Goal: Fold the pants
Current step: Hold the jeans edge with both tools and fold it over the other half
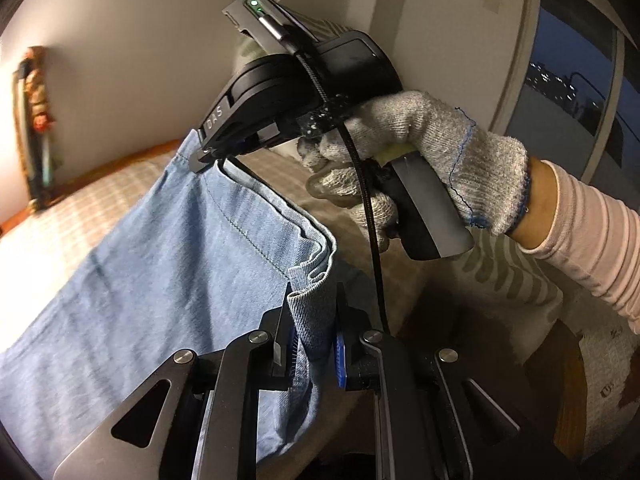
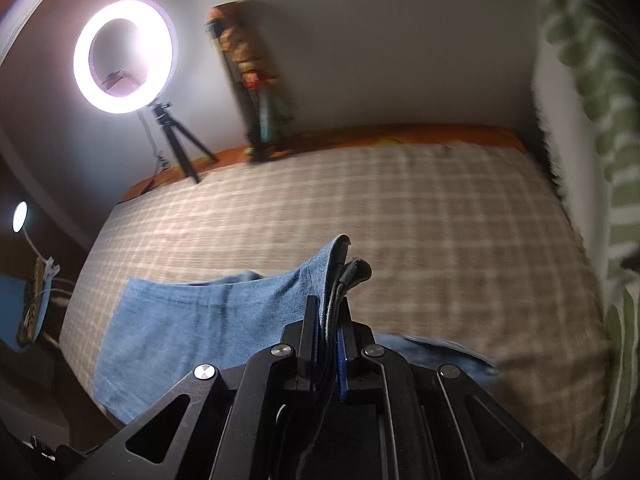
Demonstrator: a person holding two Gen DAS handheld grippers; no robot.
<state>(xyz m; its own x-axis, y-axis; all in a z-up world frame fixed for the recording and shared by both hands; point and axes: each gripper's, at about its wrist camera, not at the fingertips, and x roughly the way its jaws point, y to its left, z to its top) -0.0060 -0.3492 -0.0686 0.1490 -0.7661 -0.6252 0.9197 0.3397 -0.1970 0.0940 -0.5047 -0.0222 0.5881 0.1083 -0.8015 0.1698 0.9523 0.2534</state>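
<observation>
soft light blue denim pants (image 1: 152, 280) lifted by one end above the bed with the tan checked cover (image 2: 400, 220), far end lying flat on it. left gripper (image 1: 314, 316) with jaws nearly closed, pinching a thick folded corner. right gripper (image 2: 330, 316) with jaws squeezed tight on the other corner, held in a grey knit gloved hand (image 1: 420, 152). probably mid-fold: held end not yet laid down, smoothing left to do.

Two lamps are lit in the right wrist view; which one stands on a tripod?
The big ring light, on a black tripod at the bed's far edge. The small round lamp at left sits on a white stalk.
</observation>
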